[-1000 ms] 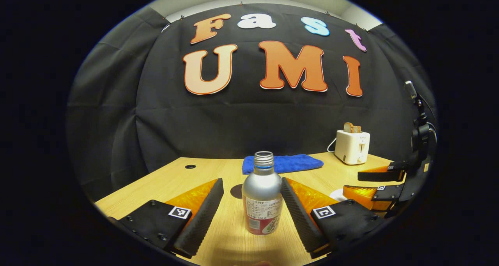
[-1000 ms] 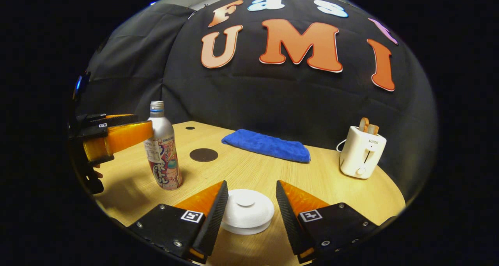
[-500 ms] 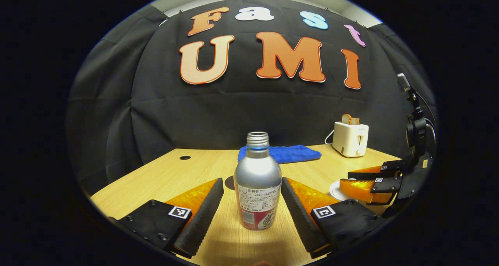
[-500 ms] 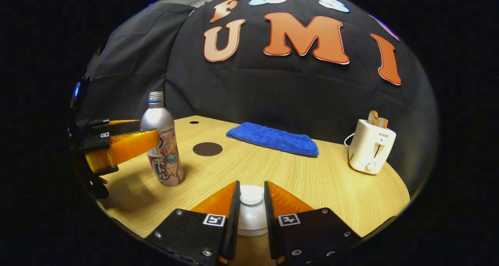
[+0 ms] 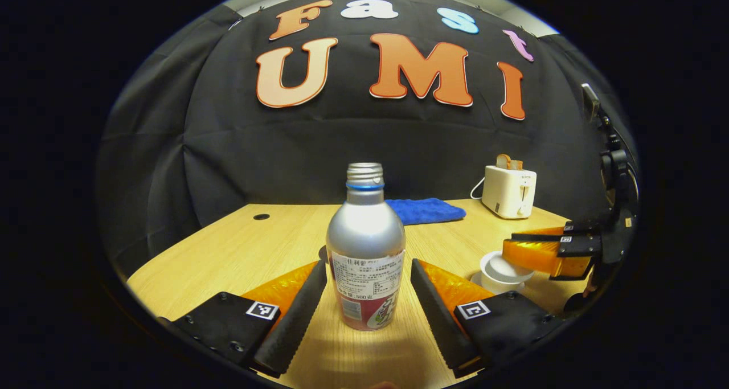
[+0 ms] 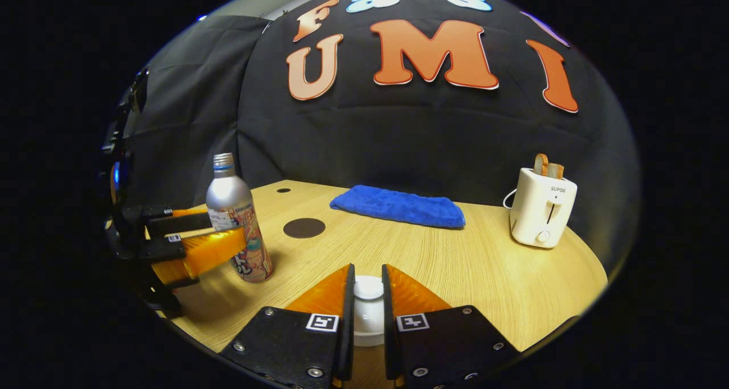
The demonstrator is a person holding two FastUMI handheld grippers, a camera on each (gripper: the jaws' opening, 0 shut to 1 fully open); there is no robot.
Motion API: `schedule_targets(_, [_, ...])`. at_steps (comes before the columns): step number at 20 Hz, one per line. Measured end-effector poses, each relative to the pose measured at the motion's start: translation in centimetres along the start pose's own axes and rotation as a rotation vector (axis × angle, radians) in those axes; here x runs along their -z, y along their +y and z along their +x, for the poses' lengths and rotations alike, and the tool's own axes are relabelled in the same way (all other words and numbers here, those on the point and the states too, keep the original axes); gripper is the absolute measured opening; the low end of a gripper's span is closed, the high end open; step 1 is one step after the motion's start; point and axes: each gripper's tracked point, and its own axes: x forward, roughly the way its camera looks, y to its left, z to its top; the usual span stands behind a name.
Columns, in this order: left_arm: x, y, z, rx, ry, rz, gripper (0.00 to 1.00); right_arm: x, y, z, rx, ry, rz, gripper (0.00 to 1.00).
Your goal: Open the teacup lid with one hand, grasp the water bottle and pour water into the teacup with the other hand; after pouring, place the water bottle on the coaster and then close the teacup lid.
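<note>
**Right gripper pinches the lid knob; left gripper brackets the bottle**

In the right gripper view the right gripper (image 6: pixel 368 298) stands at 6 o'clock with its jaws drawn narrow, both fingers pressing on the knob of the white teacup lid (image 6: pixel 368 289); the lid's rim shows between and below the fingers; the teacup under it is hidden here. In the left gripper view the same gripper (image 5: pixel 532 252) reaches in from 3 o'clock, its orange fingers over the lid (image 5: pixel 507 262), which sits on the white teacup (image 5: pixel 494 279).

In the left gripper view the left gripper (image 5: pixel 369 298) has its jaws wide, one finger on each side of the water bottle (image 5: pixel 365 252); a gap shows on both sides, so neither pad touches; the bottle stands upright on the wooden table (image 5: pixel 239 252), silver above and labelled below, its neck uncapped. In the right gripper view the bottle (image 6: pixel 236 221) stands at 9 o'clock, with the left gripper (image 6: pixel 211 238) around its lower half.

Further out, the round dark coaster (image 6: pixel 304 228) lies on the table (image 6: pixel 484 275) at about 10 o'clock from the lid, just beyond the bottle; in the left gripper view it is mostly hidden behind the bottle. A folded blue towel (image 6: pixel 398 207) lies at 12 o'clock near the back edge; a white toaster (image 6: pixel 541 215) with bread in its slots stands at 2 o'clock; in the left gripper view the towel (image 5: pixel 424 211) and toaster (image 5: pixel 508 191) lie toward 1 and 2 o'clock.
</note>
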Motion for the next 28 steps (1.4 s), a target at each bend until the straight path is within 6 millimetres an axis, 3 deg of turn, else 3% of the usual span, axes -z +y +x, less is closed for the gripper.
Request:
schedule_targets(6, [2.1,-0.2,1.3,-0.004,0.073,-0.004,0.98,-1.7,-2.1,-2.2,0.037,-0.053,0.012,0.23])
schedule_targets(8, [1.9,-0.3,1.4,-0.005,0.069,-0.004,0.94,-2.0,-3.1,-2.8,0.058,-0.067,0.018,0.23])
schedule_targets(9, [1.8,-0.2,1.5,-0.009,0.069,0.001,0.84,-2.0,-3.5,-3.2,0.067,-0.072,0.020,0.23])
schedule_targets(12, [1.6,0.3,1.8,-0.039,0.078,0.047,0.84,-2.3,-5.0,-4.1,0.095,-0.090,0.034,0.23])
schedule_targets(18, [-0.6,1.3,1.5,-0.117,0.048,0.276,0.82,-2.7,-7.5,-6.2,0.148,-0.120,0.049,0.23])
schedule_targets(20, [-1.3,1.4,1.8,-0.139,0.038,0.375,0.85,-2.9,-8.3,-6.9,0.167,-0.131,0.055,0.22])
schedule_targets(28, [-2.2,0.4,3.0,-0.181,0.009,0.731,0.82,-2.9,-10.9,-9.1,0.231,-0.155,0.060,0.22])
